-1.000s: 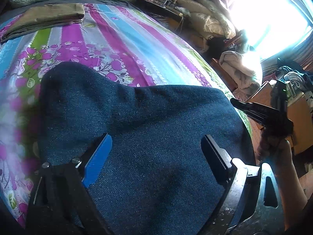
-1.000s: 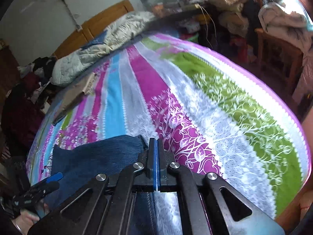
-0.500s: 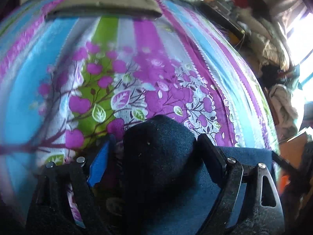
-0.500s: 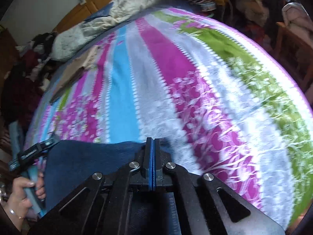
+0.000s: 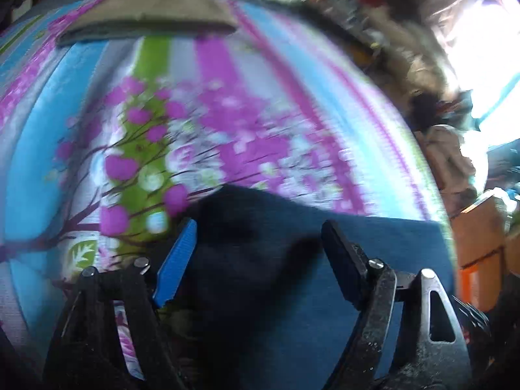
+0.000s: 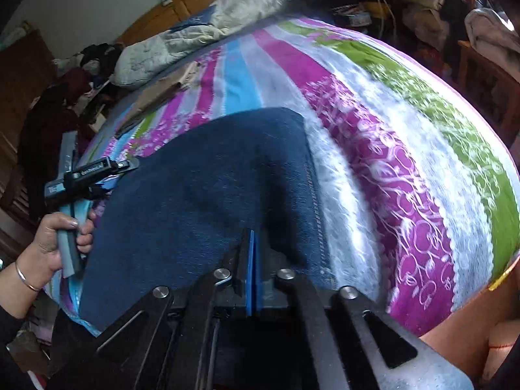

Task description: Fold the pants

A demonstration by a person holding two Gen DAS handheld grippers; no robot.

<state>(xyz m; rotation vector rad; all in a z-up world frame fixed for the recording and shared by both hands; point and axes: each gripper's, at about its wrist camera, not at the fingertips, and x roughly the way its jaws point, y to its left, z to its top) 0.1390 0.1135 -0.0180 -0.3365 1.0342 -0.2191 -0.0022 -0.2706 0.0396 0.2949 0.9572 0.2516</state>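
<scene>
Between my left gripper's [image 5: 258,227] spread fingers sat a dark bunched hump of the blue denim pants [image 5: 373,260]; both pads stood apart from the cloth, jaws wide open, nothing held. Ahead of that tool ran the striped, flowered bedsheet [image 5: 227,74], badly smeared by motion blur. Far ahead lay a tan folded garment [image 5: 146,19], flat across the sheet.

Over on the right, my right gripper [image 6: 251,243] had its fingers pressed together, blue pad showing as a thin line between them. It sat low over the near edge of the pants [image 6: 208,178], but I couldn't tell whether any fabric was pinched in there. Ahead and to its left the denim spread across the bedsheet [image 6: 406,169] as a broad panel, stitched seam running along the edge ahead of the fingers. Off to its far left a hand [image 6: 55,240] with a bangle on the wrist gripped the other tool's handle, whose fingers [image 6: 123,164] reached the denim's far-left edge. A pale rumpled quilt [image 6: 201,42] lay far ahead.
</scene>
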